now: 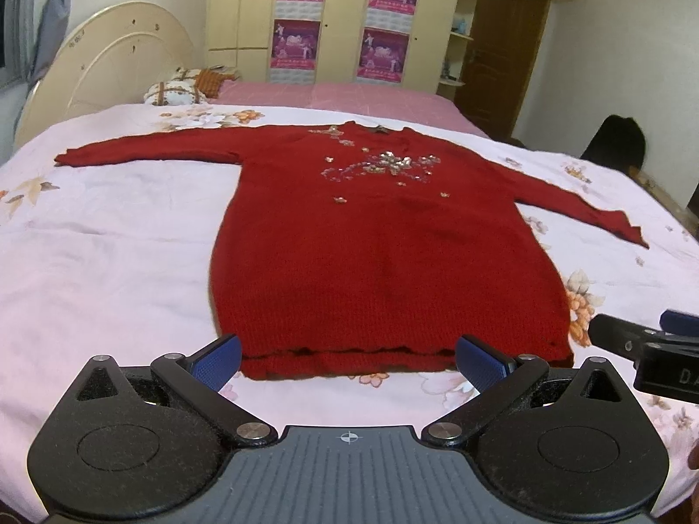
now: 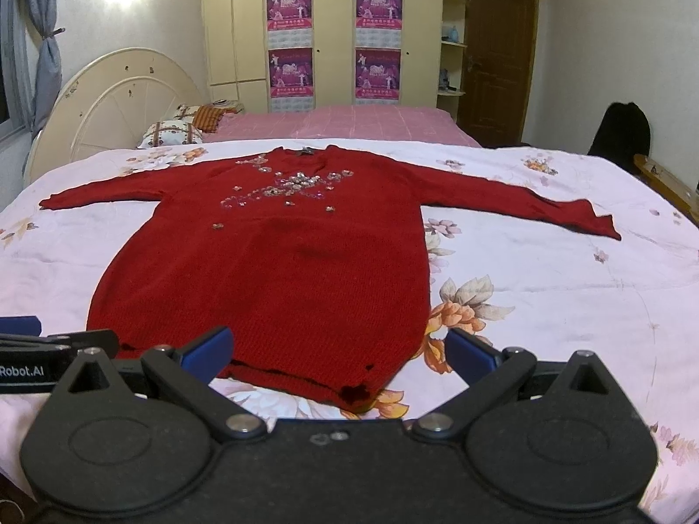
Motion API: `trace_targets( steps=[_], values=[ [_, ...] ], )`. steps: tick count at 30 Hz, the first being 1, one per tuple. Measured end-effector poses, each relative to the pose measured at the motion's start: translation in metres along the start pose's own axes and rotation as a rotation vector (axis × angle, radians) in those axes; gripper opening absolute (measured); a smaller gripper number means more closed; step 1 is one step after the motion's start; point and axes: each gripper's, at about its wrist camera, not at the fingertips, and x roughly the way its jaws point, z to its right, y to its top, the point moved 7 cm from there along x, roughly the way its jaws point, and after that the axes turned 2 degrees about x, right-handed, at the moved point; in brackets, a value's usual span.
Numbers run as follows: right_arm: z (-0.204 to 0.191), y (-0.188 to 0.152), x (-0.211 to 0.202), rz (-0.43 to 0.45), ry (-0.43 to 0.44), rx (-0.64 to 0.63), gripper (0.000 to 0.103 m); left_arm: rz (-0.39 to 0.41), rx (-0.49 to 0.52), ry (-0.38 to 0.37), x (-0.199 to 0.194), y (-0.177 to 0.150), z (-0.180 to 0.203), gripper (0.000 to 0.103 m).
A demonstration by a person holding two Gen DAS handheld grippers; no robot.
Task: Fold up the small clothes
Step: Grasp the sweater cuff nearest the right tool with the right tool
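Note:
A red knit sweater dress [image 1: 384, 253] with sequin flowers on the chest lies flat on the bed, face up, both sleeves spread out, hem toward me. It also shows in the right wrist view [image 2: 271, 279]. My left gripper [image 1: 349, 362] is open and empty, its blue pads just in front of the hem. My right gripper [image 2: 340, 358] is open and empty over the hem's right corner. The right gripper also shows at the right edge of the left wrist view [image 1: 646, 340]. The left gripper's body shows at the left edge of the right wrist view [image 2: 43, 349].
The sweater rests on a white floral bedspread [image 1: 109, 240] over a pink sheet [image 1: 340, 96]. Pillows [image 1: 179, 87] lie by the cream headboard [image 1: 100, 65] at the far left. A wardrobe with posters, a brown door [image 1: 502, 43] and a dark chair [image 1: 616, 139] stand beyond.

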Motion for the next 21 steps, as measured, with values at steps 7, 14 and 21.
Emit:
trace_targets(
  steps=[7, 14, 21],
  values=[
    [0.033, 0.001, 0.011, -0.021, -0.002, 0.097, 0.102, 0.03, 0.022, -0.07, 0.019, 0.018, -0.007, 0.103],
    [0.117, 0.028, 0.032, 0.022, -0.075, 0.256, 0.089, 0.141, -0.07, 0.009, 0.063, 0.075, -0.042, 0.103],
    [0.233, 0.071, 0.082, 0.094, -0.161, 0.465, 0.064, 0.117, -0.063, 0.049, 0.128, 0.118, -0.067, 0.103]
  ],
)
